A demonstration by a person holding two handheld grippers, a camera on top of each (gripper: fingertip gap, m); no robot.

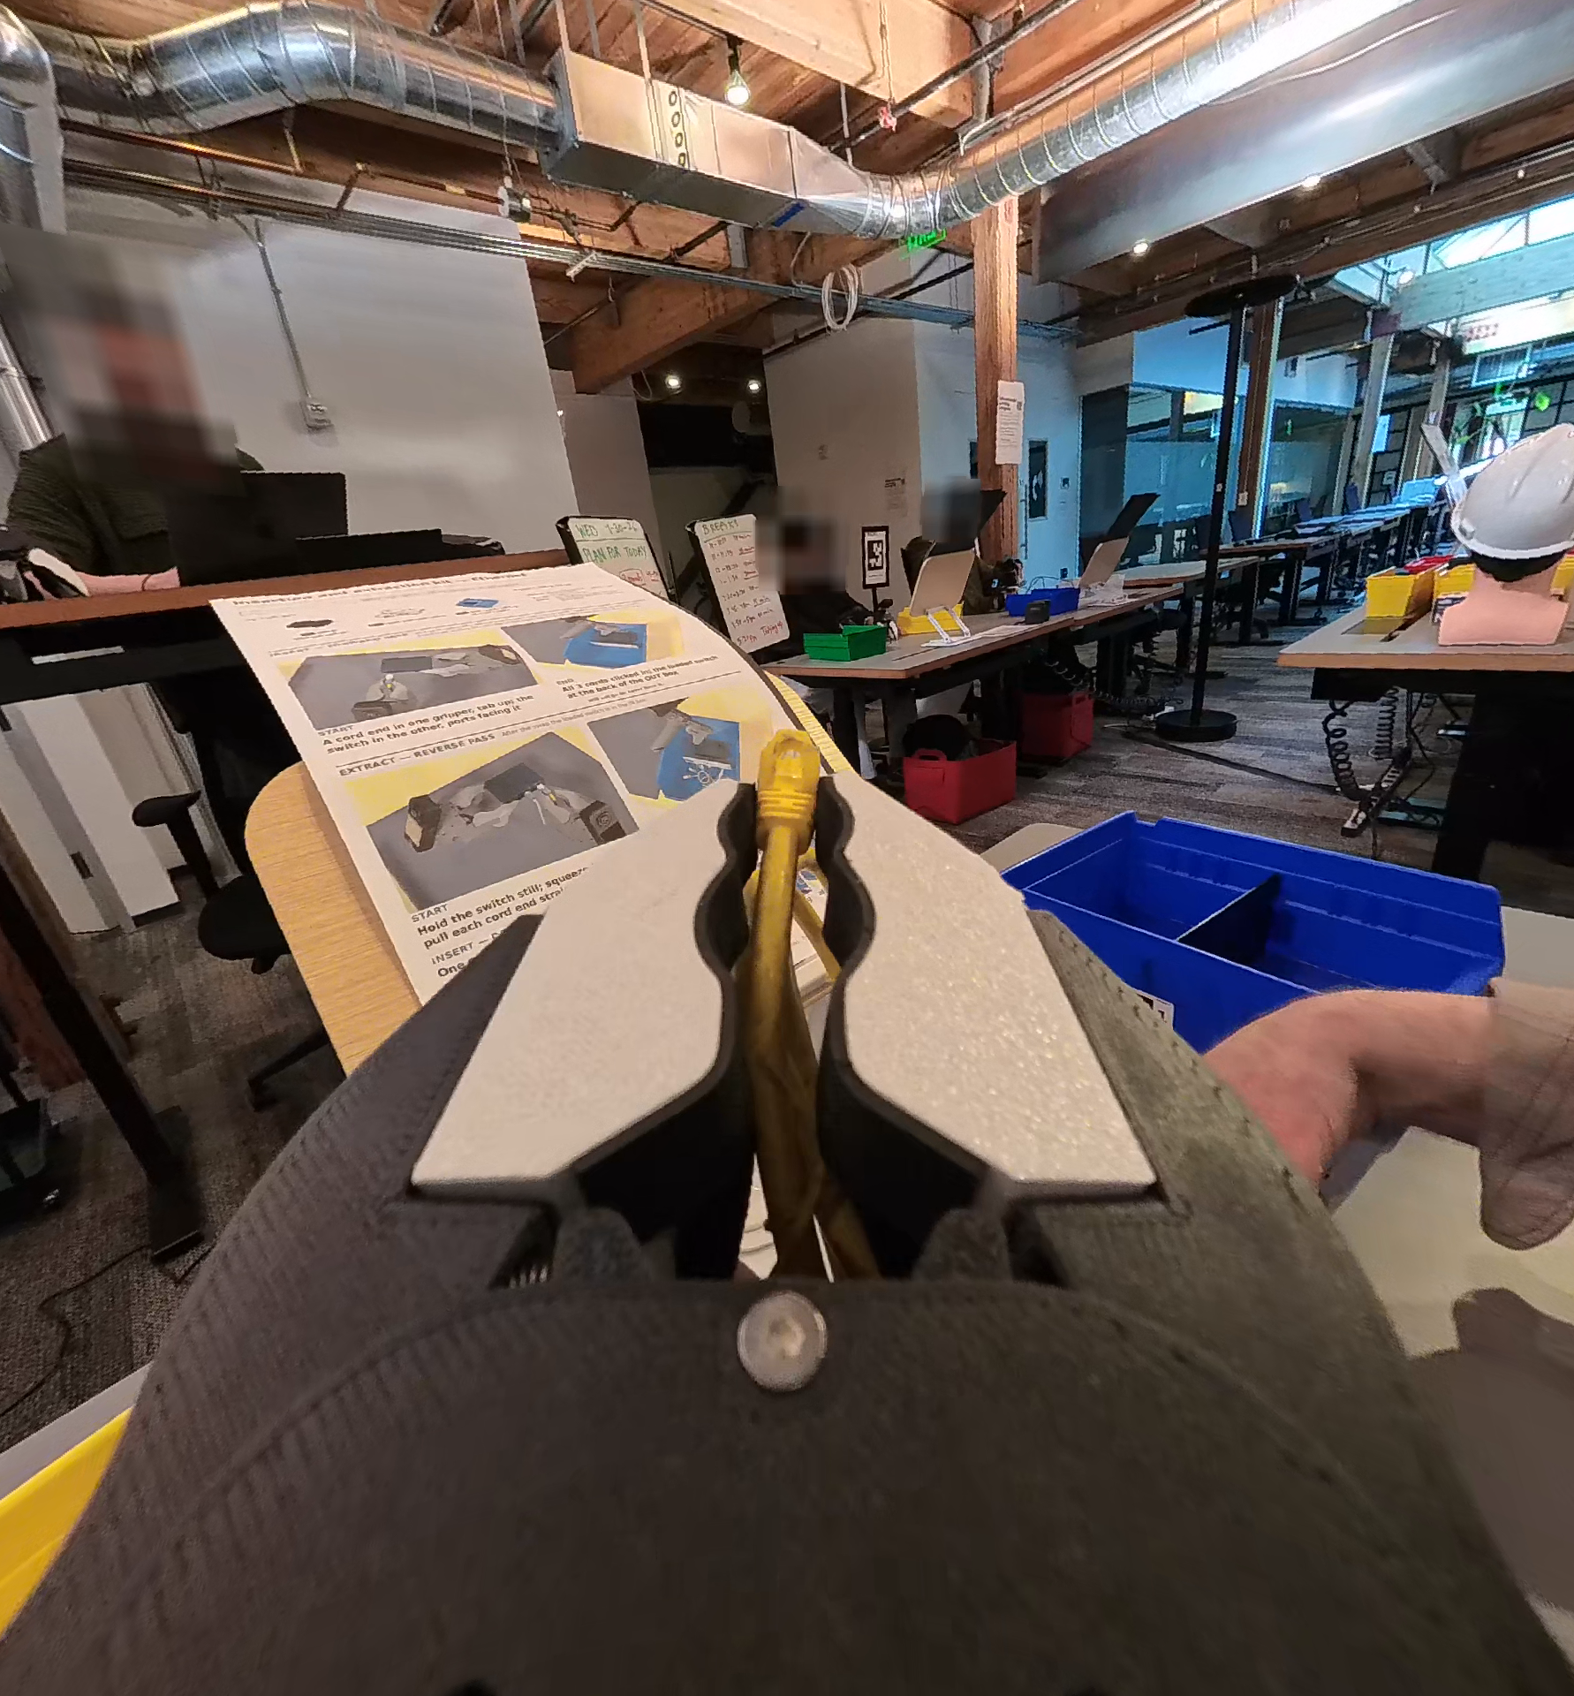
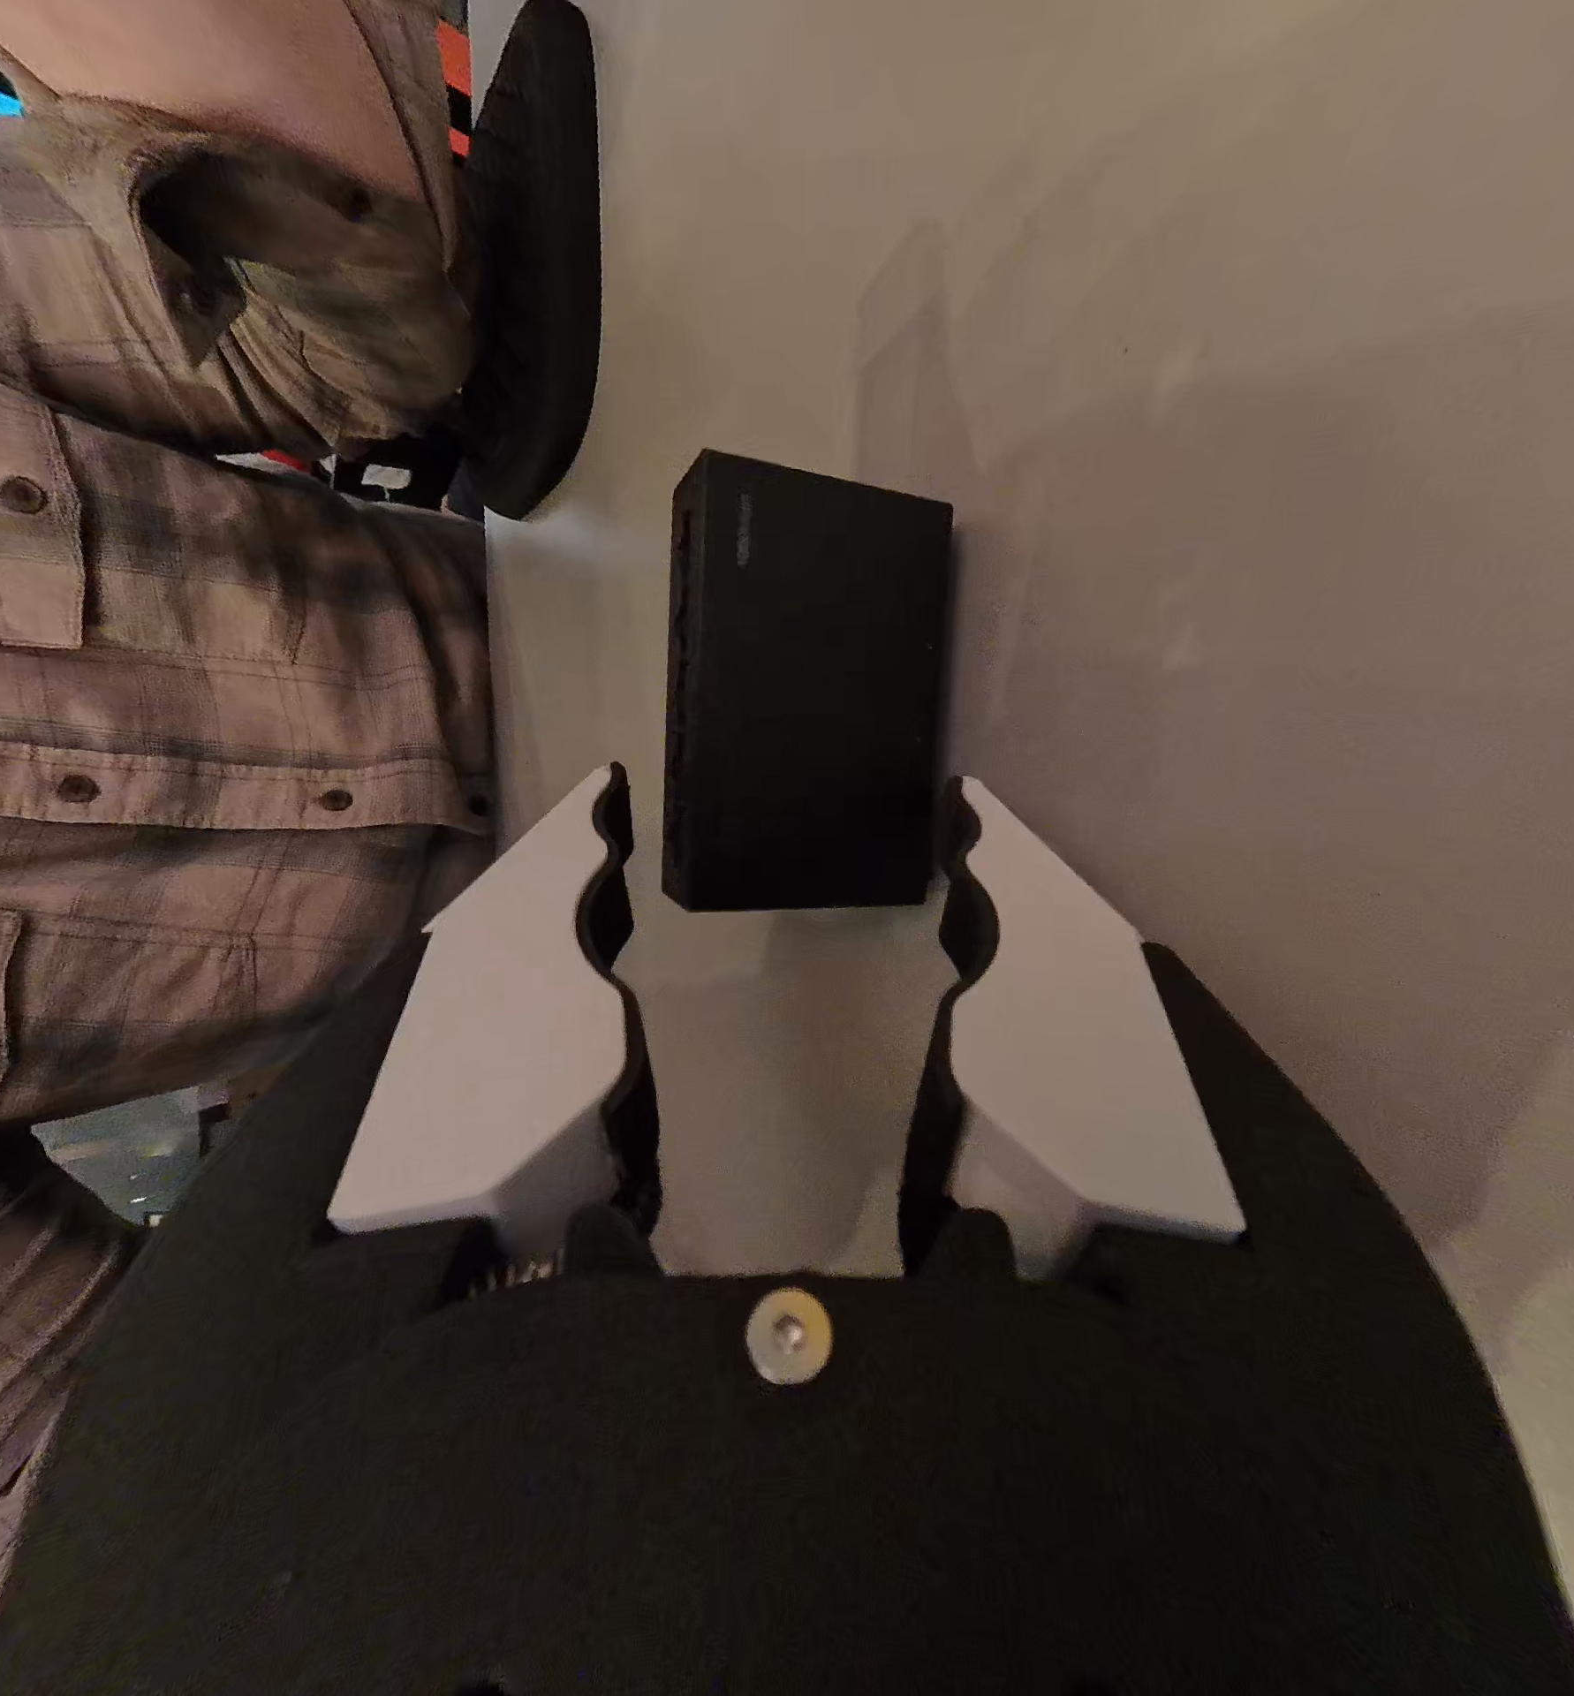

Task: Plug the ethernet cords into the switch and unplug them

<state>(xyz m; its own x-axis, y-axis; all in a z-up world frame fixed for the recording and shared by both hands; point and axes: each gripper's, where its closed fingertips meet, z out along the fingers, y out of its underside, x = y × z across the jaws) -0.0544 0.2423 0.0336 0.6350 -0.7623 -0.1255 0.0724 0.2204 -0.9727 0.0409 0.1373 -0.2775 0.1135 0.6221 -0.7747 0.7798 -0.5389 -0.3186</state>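
My left gripper [image 1: 783, 808] is shut on a yellow ethernet cord [image 1: 779, 964]. The cord's plug end [image 1: 788, 753] sticks out past the fingertips, pointing up and away, held in the air above the table. In the right wrist view my right gripper [image 2: 788, 789] is open and empty. A black switch [image 2: 806, 679] lies flat on the white table [image 2: 1224, 551], and its near end sits between my right fingertips without visible contact. Its port side faces left in that view.
A blue divided bin [image 1: 1260, 927] stands right of the left gripper, with a person's hand and plaid sleeve [image 1: 1426, 1092] in front of it. A printed instruction sheet [image 1: 490, 734] leans on a stand behind. A yellow bin edge [image 1: 3, 1542] is at lower left. The person's plaid shirt [image 2: 168, 642] fills the left of the right wrist view. There is about 35 cm between the tips of the two grippers.
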